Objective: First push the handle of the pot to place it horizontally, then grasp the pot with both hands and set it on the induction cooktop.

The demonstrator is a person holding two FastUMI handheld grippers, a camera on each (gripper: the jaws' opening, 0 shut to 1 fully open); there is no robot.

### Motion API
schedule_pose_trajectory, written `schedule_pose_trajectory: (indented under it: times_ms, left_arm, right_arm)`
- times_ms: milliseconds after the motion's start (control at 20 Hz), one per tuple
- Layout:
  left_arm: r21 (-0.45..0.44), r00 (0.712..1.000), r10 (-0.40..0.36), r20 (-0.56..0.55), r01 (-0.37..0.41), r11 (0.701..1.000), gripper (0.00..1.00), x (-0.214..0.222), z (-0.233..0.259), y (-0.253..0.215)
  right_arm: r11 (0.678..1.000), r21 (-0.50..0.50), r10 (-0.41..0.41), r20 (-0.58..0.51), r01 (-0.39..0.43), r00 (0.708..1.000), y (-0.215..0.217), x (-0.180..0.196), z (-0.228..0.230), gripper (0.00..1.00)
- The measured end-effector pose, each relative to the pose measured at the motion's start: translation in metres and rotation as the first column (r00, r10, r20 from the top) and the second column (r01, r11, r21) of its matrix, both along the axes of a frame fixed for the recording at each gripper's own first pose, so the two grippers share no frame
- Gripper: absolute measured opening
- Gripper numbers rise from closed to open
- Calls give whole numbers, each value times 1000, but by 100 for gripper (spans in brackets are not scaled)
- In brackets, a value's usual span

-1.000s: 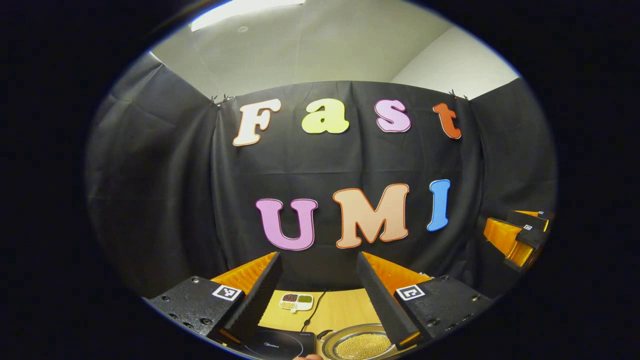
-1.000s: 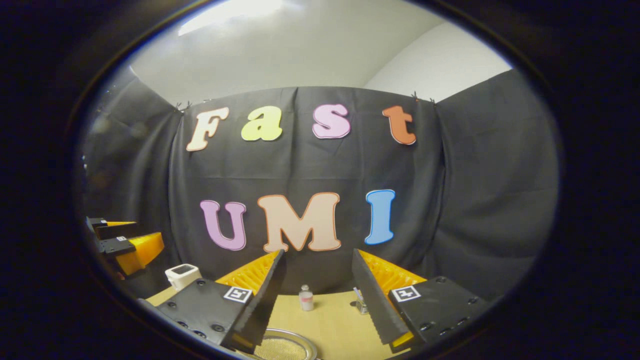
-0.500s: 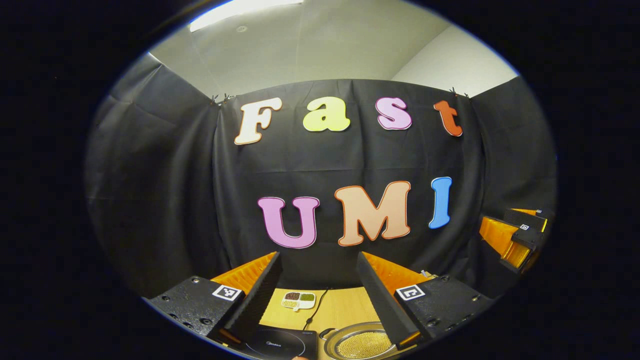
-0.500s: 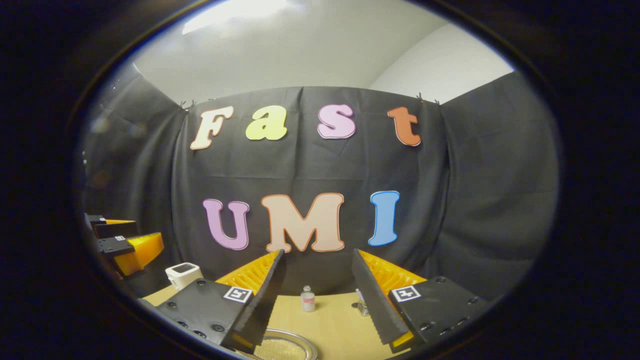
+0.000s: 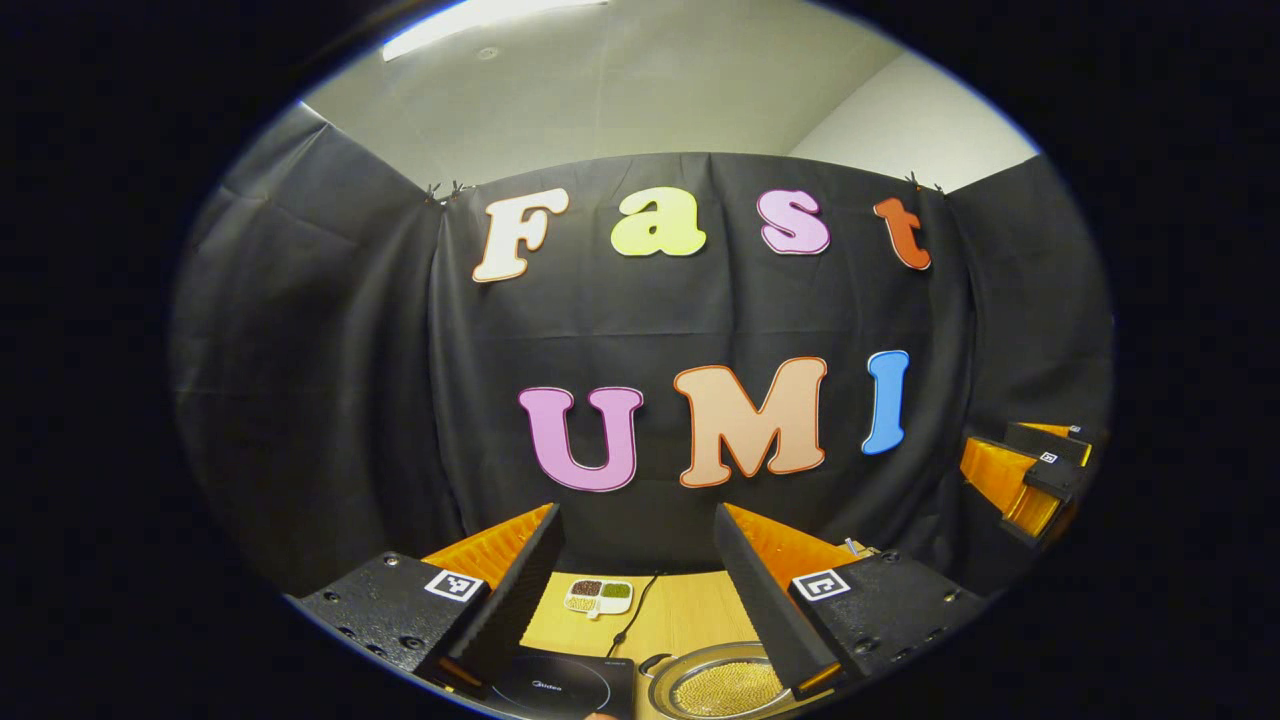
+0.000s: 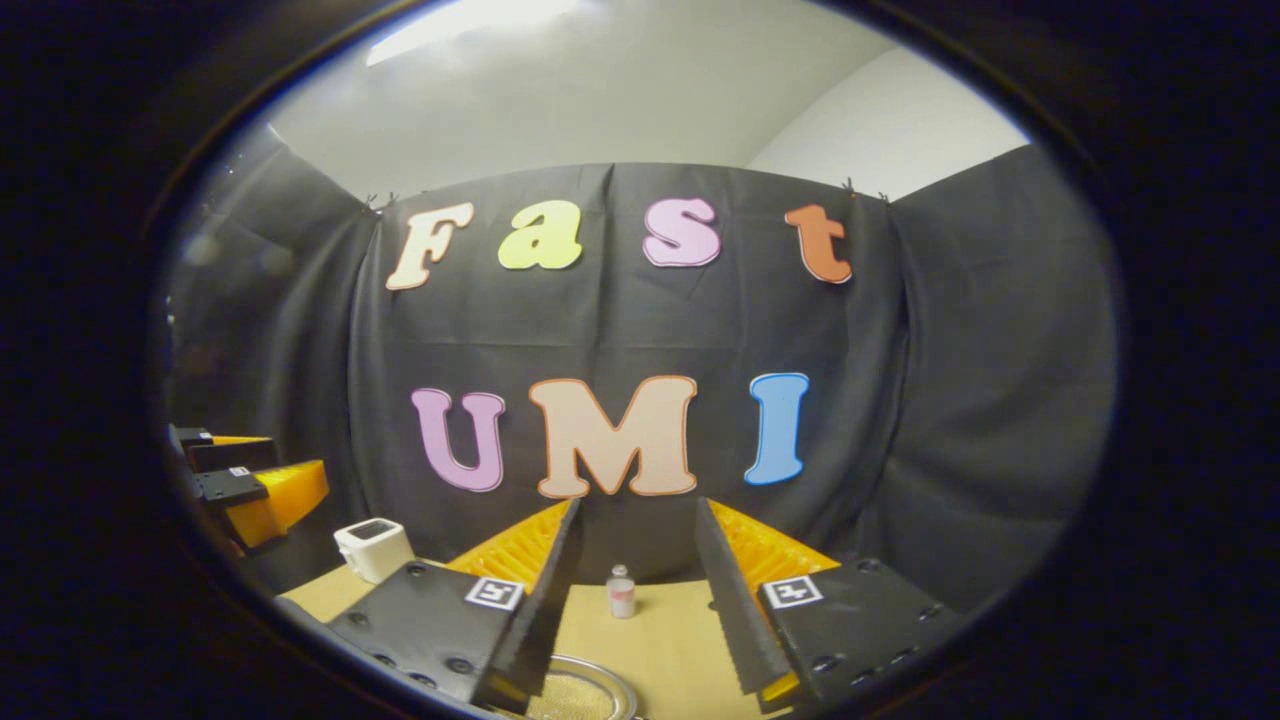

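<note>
left hand-held gripper (image 5: 637,570) level, wide open, empty | right hand-held gripper (image 6: 630,560) likewise

A pale wood counter (image 5: 690,615) carries a black induction cooktop (image 5: 565,685), a silver pot (image 5: 725,685) of golden grains, a white dish (image 5: 598,596) with brown and green fillings, and a white box (image 6: 373,547).

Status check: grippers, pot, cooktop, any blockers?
Left gripper open, right gripper open, both raised, holding nothing. Round steel pot of yellow grains sits on the wooden table beside black induction cooktop. Handle unclear. Nothing blocking.
</note>
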State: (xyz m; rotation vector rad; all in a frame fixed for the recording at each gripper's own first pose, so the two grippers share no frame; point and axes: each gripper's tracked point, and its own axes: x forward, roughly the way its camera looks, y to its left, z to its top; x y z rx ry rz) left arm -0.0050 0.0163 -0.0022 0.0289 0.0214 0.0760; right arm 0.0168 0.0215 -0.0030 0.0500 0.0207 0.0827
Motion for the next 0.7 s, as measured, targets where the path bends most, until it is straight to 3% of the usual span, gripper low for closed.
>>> schedule_pose_trajectory:
  times_ms: [150, 200, 250, 450, 600, 700]
  left_arm:
    - [1, 1000, 0, 1, 0, 1000, 96, 0, 0, 0]
    - [0, 1000, 1, 2, -1, 1000, 96, -1, 0, 0]
    - [-1, 1000, 1, 3, -1, 1000, 96, -1, 1, 0]
    - [-3, 1000, 3, 2, -3, 1000, 96, -1, 0, 2]
    - [-2, 1000, 4, 5, -4, 1000, 96, -3, 0, 2]
    - [-1, 1000, 6, 10, -6, 1000, 94, -3, 1, 3]
  right_arm:
    - [999, 1, -39, -15, 39, 999, -8, 2, -3, 32]
    - [998, -6, -63, -22, 62, 998, -12, 1, -8, 14]
    - [998, -3, -58, -25, 58, 998, -13, 2, -8, 7]
    - [999, 32, -36, -48, 37, 998, -7, -1, -10, 8]
    - [999, 41, -18, -59, 20, 998, -5, -4, -13, 0]
    - [999, 34, -14, -64, 16, 998, -7, -3, -17, 0]
